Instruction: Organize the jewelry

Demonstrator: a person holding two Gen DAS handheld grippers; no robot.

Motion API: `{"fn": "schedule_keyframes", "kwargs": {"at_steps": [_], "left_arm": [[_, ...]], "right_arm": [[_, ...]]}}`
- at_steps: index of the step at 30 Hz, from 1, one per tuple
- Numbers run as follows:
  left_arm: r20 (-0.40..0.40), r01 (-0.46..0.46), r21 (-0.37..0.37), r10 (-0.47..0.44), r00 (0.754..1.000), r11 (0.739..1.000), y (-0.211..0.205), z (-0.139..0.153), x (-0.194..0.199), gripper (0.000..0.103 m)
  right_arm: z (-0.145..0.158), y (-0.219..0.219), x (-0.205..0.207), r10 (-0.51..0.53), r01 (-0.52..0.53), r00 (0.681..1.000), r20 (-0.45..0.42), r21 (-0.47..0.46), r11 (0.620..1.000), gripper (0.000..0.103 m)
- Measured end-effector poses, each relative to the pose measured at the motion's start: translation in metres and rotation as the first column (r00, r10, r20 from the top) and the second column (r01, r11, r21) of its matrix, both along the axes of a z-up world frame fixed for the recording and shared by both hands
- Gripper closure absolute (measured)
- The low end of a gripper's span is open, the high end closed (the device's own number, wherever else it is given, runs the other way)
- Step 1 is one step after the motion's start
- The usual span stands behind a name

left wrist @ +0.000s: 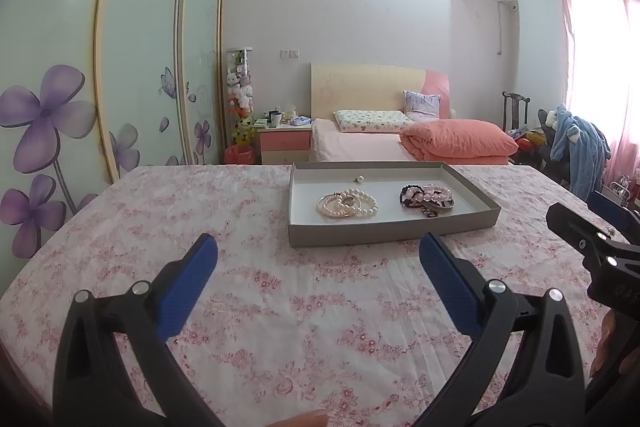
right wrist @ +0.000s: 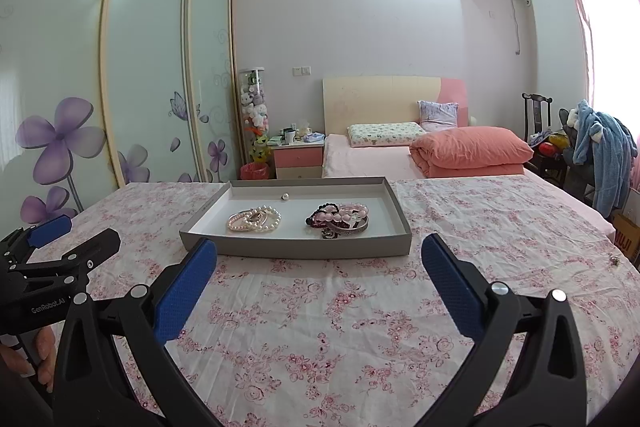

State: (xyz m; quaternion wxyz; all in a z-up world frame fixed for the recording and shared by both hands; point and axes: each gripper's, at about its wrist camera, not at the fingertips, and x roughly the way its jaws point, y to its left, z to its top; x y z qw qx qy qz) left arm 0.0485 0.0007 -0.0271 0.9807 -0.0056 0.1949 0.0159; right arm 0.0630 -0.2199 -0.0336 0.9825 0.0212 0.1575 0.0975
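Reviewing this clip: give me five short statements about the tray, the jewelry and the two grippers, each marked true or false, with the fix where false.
1. Both grippers hold a bracelet. False: the left gripper and right gripper are open and hold nothing.
2. The grey tray rests on the floral cloth. True.
3. The pearl bracelets lie outside the tray. False: they lie inside it, on its left side.
4. A pile of pink and dark bracelets lies in the tray's right part. True.
5. A single small pearl piece sits apart near the tray's far wall. True.
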Motion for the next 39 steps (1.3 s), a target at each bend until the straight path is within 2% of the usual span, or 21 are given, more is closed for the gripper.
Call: {"fn": "schedule_keyframes", "kwargs": {"at_steps": [39], "left_arm": [[-0.017,-0.002,0.0,0.002,1.0,1.0,-0.0013,-0.0049,0.003,0.004]], "right_arm": [[-0.0014,0.0003,0.0025,-0.003,0.003,1.0,-0.011,0.004,1.0,0.002]]}}
